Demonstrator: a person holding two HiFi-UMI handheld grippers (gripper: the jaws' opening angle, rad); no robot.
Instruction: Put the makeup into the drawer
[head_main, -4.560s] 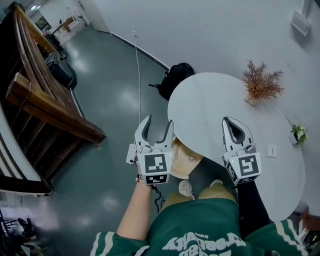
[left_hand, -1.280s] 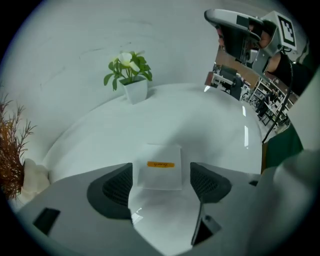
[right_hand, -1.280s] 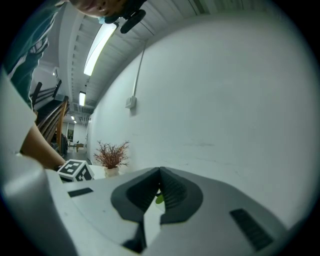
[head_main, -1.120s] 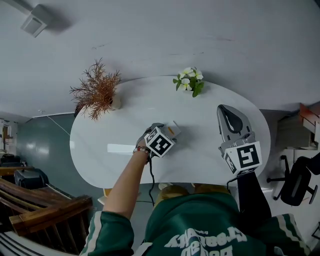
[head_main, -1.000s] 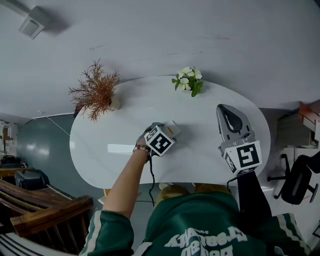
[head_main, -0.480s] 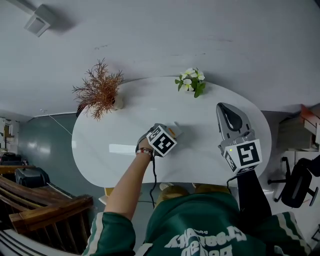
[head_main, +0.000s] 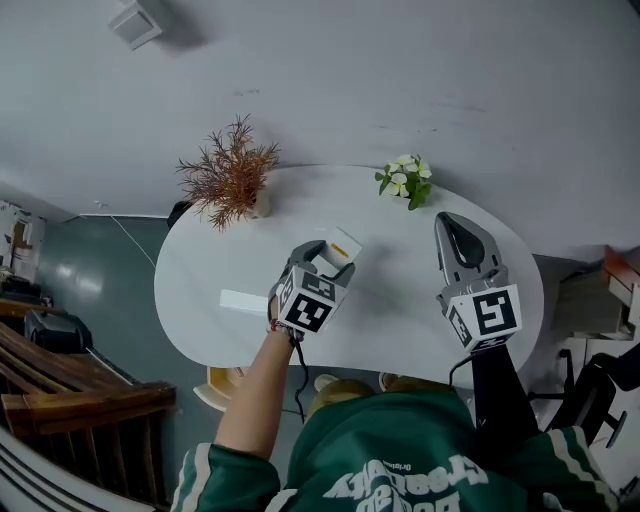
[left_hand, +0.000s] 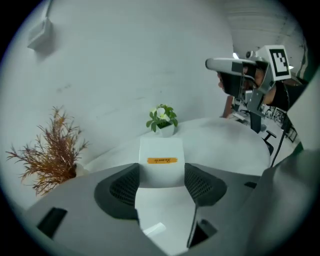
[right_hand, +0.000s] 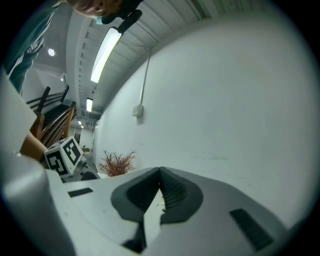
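Observation:
The makeup is a small white box (head_main: 339, 246) with an orange label (left_hand: 161, 160). My left gripper (head_main: 322, 254) is shut on the box, and its dark pads (left_hand: 125, 186) press on both sides. Box and gripper hang above the middle of the white oval table (head_main: 400, 300), tilted downward. In the left gripper view the box (left_hand: 160, 170) stands upright between the jaws. My right gripper (head_main: 452, 226) is over the table's right part, level, its jaws shut with nothing between them (right_hand: 160, 189). No drawer shows in any view.
A dried brown plant (head_main: 232, 180) in a small vase stands at the table's back left. A little pot of white flowers (head_main: 405, 181) stands at the back middle. A flat white slip (head_main: 243, 302) lies on the left part. Wooden railings (head_main: 70, 400) are at the lower left.
My left gripper closed on the white box on the table and raised it clear of the surface. The right gripper rose slightly. The head view swung a little rightward.

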